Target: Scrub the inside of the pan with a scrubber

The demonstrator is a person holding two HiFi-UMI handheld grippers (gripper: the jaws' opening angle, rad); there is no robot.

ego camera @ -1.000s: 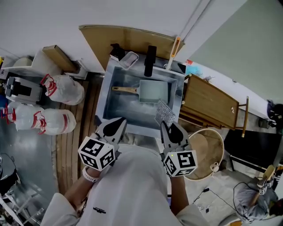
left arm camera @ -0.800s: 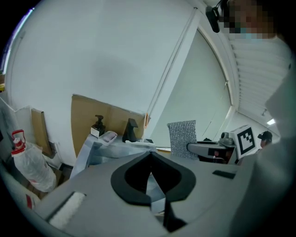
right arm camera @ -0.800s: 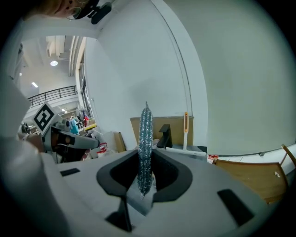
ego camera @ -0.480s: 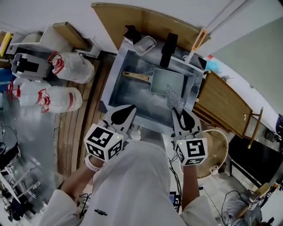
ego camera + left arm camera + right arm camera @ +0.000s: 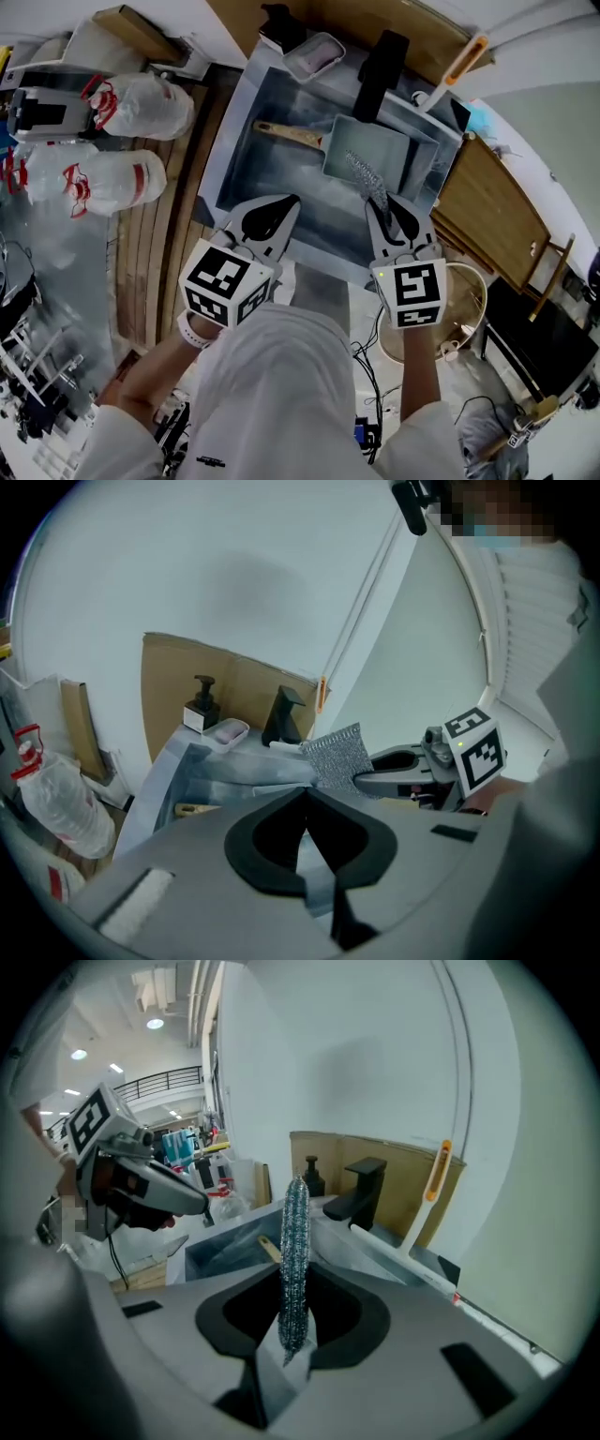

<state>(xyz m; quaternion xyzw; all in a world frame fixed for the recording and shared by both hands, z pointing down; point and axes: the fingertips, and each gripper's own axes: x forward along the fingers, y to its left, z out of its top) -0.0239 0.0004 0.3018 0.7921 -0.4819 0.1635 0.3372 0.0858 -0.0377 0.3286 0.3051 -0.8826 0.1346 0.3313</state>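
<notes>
A square grey pan (image 5: 366,155) with a wooden handle (image 5: 287,134) lies in the steel sink (image 5: 246,161). My right gripper (image 5: 379,206) is shut on a glittery silver mesh scrubber (image 5: 365,178), which hangs over the pan's near edge. The scrubber stands edge-on between the jaws in the right gripper view (image 5: 294,1260) and shows as a flat square in the left gripper view (image 5: 336,756). My left gripper (image 5: 284,208) is shut and empty over the sink's near rim, left of the pan. In the left gripper view its jaws meet (image 5: 305,799).
A black faucet (image 5: 375,58), a soap dish (image 5: 314,54) and a black pump bottle (image 5: 281,22) line the sink's far rim. An orange-tipped white rod (image 5: 452,69) leans at the back right. Filled plastic bags (image 5: 89,178) sit left, a wooden cabinet (image 5: 487,216) and a round basket (image 5: 464,305) right.
Both grippers have advanced towards the sink. The scrubber has come from the sink's near right rim to over the pan's near edge.
</notes>
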